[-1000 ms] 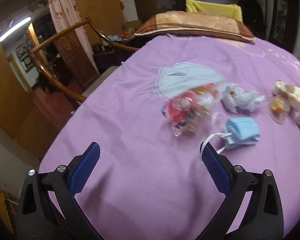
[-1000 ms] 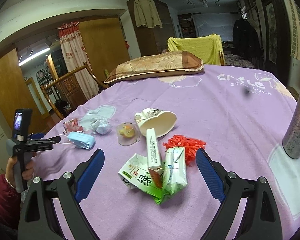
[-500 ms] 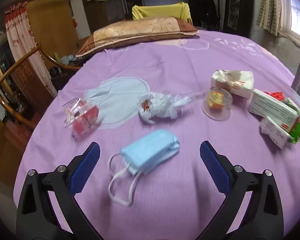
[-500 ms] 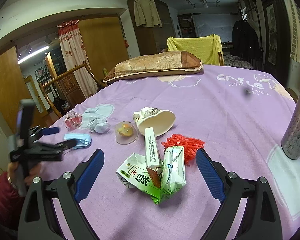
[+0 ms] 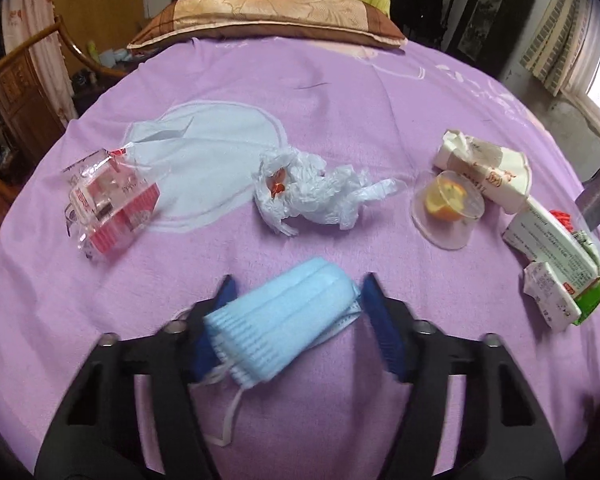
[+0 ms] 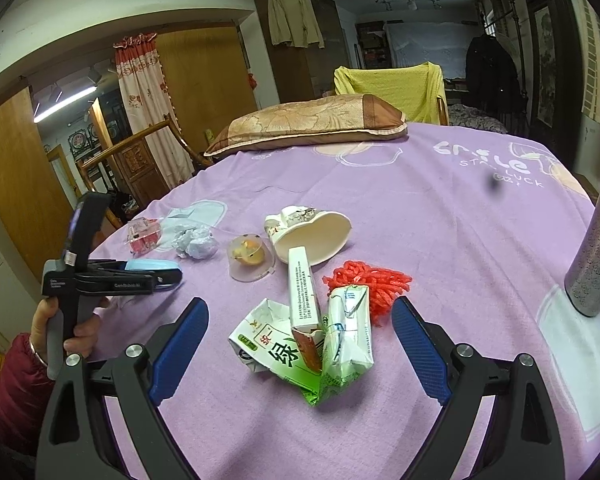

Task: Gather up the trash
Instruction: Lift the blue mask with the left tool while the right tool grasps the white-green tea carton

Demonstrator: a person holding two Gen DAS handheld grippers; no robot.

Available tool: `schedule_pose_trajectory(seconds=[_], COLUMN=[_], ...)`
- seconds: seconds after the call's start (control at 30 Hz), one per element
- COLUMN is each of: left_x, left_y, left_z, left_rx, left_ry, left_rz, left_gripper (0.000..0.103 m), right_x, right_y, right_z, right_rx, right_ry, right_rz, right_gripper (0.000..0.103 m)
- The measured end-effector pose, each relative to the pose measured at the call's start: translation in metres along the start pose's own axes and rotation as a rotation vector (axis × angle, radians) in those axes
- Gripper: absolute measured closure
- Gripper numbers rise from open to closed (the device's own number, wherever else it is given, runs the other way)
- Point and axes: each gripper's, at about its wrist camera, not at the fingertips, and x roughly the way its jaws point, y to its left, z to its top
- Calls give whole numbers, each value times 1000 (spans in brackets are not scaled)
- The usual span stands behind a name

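Blue face mask (image 5: 284,322): on purple bedsheet (image 5: 340,92), long axis diagonal, pleated end near-left, other end far-right; between left gripper (image 5: 296,312) jaws, just closing, pads touching both ends, grasping it

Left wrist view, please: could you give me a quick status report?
Left gripper has just been closing, pads on the blue face mask. Right gripper open, over the crushed cartons. Nothing in the way.
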Motion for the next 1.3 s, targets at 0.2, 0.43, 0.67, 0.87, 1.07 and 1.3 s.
schedule_pose_trajectory(seconds=[0.2,0.43,0.67,0.87,1.07,1.3], left_x=[-32,-40,-39,-37,-38,-39], left_y=[-3,-3,-4,-5,-5,-4], left_z=[-8,-9,-10,-10,-10,-11], left_rx=[-14,-42,-27,-18,-13,-12], left_ry=[-138,-186,-187,-177,-178,-178], left_rz=[-95,-80,-79,-83,-96,-120], left_gripper=[51,50,50,50,50,50], right_x=[0,2,13,9,45,66], right_y=[-11,-23,-39,2,28,29], right_z=[3,3,2,5,10,6], right_rx=[47,91,172,-17,-142,-194], right_ry=[-8,-9,41,-17,94,140], right_rz=[-8,-48,-16,-16,-90,-167], right_gripper=[12,19,45,49,63,64])
